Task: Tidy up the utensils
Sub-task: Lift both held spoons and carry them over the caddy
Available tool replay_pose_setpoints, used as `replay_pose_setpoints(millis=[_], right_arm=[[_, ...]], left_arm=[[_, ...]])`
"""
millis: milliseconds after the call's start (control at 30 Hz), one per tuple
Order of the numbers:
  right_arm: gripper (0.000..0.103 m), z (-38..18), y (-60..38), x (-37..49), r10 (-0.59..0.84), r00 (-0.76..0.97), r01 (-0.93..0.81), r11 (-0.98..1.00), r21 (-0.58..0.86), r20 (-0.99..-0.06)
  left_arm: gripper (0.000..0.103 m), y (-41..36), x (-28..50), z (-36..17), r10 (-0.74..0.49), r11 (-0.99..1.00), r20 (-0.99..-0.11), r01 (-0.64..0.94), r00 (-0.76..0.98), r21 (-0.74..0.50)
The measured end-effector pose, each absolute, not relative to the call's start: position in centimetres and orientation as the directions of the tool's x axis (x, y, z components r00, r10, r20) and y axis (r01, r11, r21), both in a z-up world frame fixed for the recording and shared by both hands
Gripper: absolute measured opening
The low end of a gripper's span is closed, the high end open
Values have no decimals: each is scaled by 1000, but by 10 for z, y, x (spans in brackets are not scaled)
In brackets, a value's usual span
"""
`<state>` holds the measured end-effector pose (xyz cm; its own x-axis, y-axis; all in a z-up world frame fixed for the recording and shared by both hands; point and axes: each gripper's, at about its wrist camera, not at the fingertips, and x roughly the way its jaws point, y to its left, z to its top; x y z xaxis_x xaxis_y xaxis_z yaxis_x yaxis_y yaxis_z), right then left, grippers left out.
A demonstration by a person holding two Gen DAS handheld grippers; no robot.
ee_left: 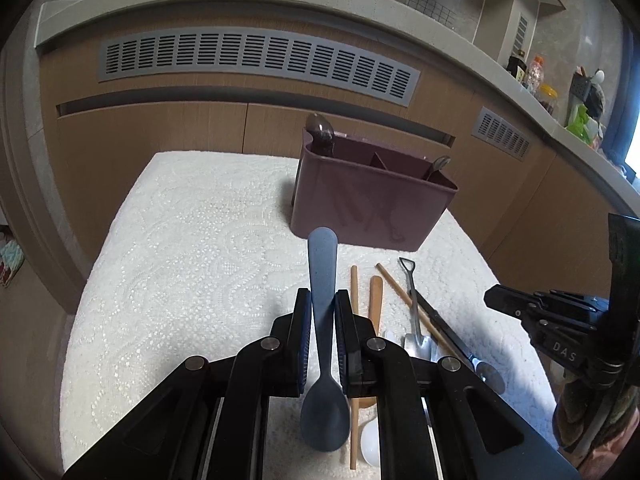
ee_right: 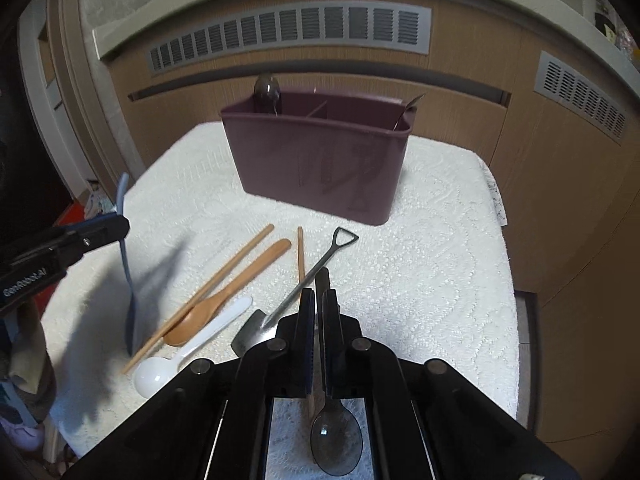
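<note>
My left gripper (ee_left: pixel 323 300) is shut on a blue-grey plastic spoon (ee_left: pixel 322 404), handle forward, above the white cloth. My right gripper (ee_right: pixel 319 300) is shut on a dark translucent spoon (ee_right: pixel 336 446), bowl toward the camera. The maroon utensil caddy (ee_right: pixel 320 160) stands at the back of the cloth, with a dark spoon (ee_right: pixel 267 92) in its left compartment and a metal utensil (ee_right: pixel 412 106) at its right end. It also shows in the left wrist view (ee_left: pixel 372 200). On the cloth lie wooden chopsticks (ee_right: pixel 224 276), a wooden spoon (ee_right: pixel 224 300), a white spoon (ee_right: pixel 188 356) and a shovel-shaped metal spoon (ee_right: pixel 304 280).
The white lace cloth (ee_right: pixel 440 280) covers a small table in front of a wooden cabinet wall with grey vents (ee_right: pixel 288 32). A counter ledge holds bottles and jars (ee_left: pixel 536 76) at the far right. The left gripper shows at the left edge of the right wrist view (ee_right: pixel 80 236).
</note>
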<state>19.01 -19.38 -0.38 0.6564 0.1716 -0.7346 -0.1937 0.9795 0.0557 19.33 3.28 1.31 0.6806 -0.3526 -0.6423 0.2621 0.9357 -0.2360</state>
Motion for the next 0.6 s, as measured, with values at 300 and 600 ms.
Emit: replay_pose_setpoints(millis=[300, 600], right_arm=[[3, 19, -196, 172, 199, 717, -221, 974, 53, -668], [17, -33, -198, 189, 164, 594, -262, 965, 3, -788]], left_arm=[[12, 27, 176, 36, -333, 943, -612, 258, 718, -210], [12, 31, 175, 40, -336, 942, -597, 260, 729, -212]])
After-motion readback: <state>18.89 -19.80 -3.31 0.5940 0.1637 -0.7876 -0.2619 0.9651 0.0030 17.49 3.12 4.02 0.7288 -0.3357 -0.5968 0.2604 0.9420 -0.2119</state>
